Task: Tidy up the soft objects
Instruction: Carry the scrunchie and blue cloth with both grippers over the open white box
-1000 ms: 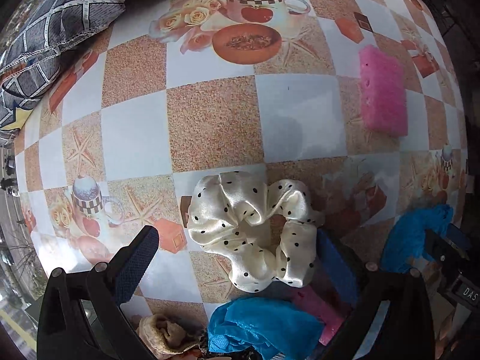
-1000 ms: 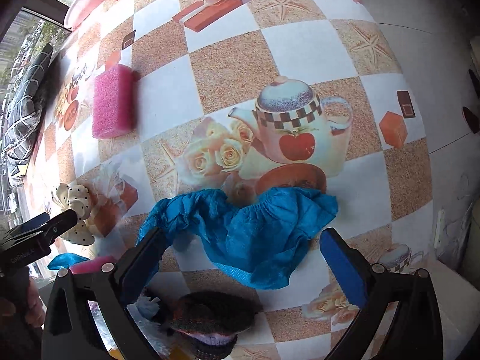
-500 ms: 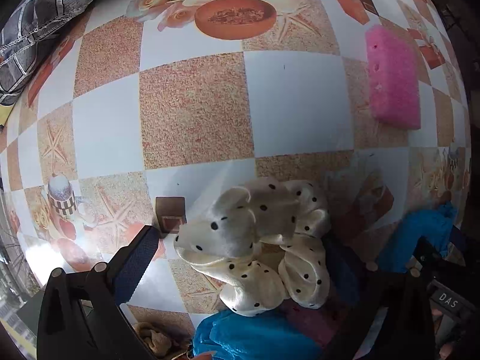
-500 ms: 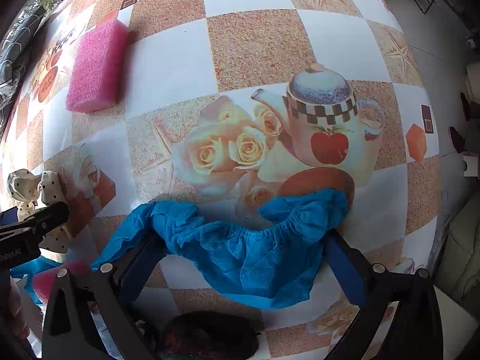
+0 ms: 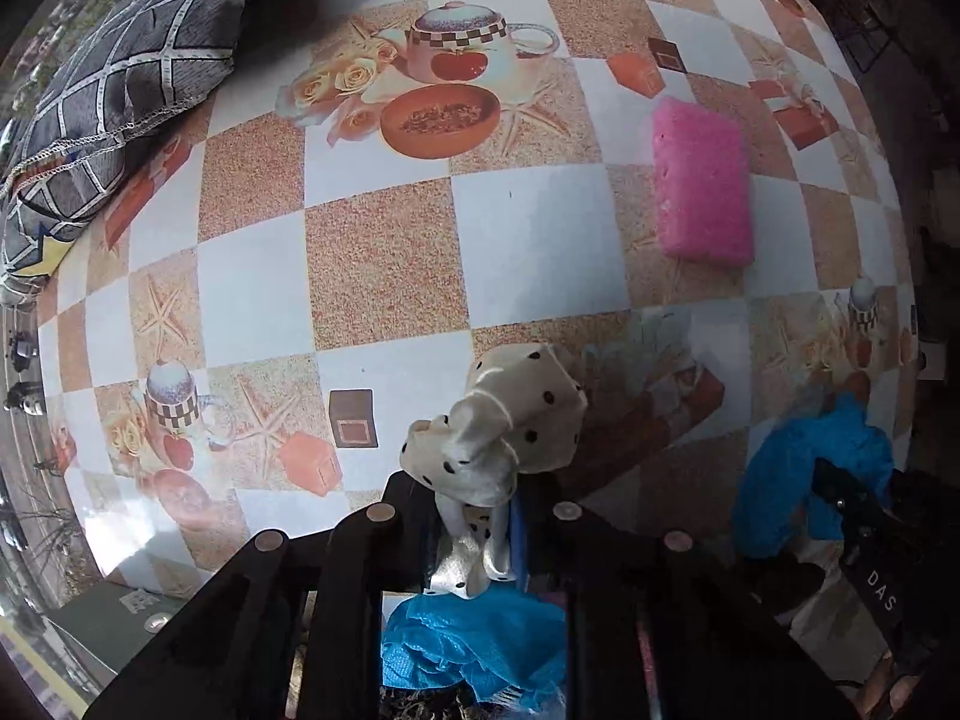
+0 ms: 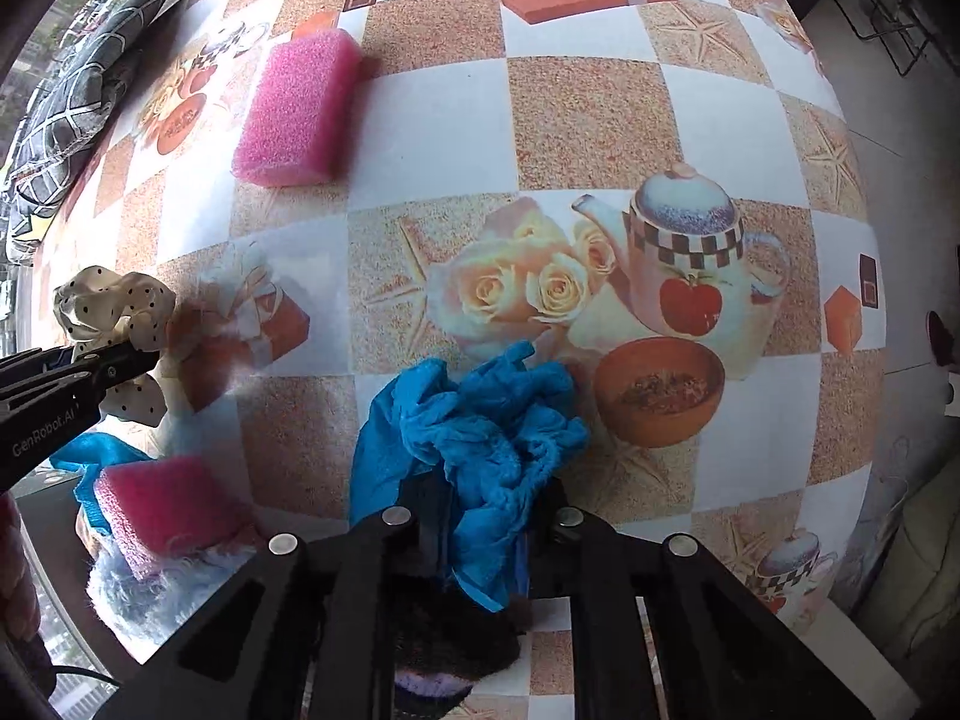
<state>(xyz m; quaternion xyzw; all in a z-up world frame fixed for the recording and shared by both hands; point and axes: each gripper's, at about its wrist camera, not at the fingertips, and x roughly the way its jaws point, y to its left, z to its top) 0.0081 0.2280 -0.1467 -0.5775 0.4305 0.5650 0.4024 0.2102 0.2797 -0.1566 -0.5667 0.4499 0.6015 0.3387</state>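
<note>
Jaws of the left gripper pinch the spotted scrunchie, lifted off the desk. Right gripper jaws squeeze the blue cloth just above the desk. A pink sponge lies well apart.

cream dotted scrunchie, pink sponge

Close wrist views overlapping at sponge

We see a cream polka-dot scrunchie bunched up, lifted off the desk. A crumpled blue cloth is bunched too. A pink sponge lies flat.
</note>
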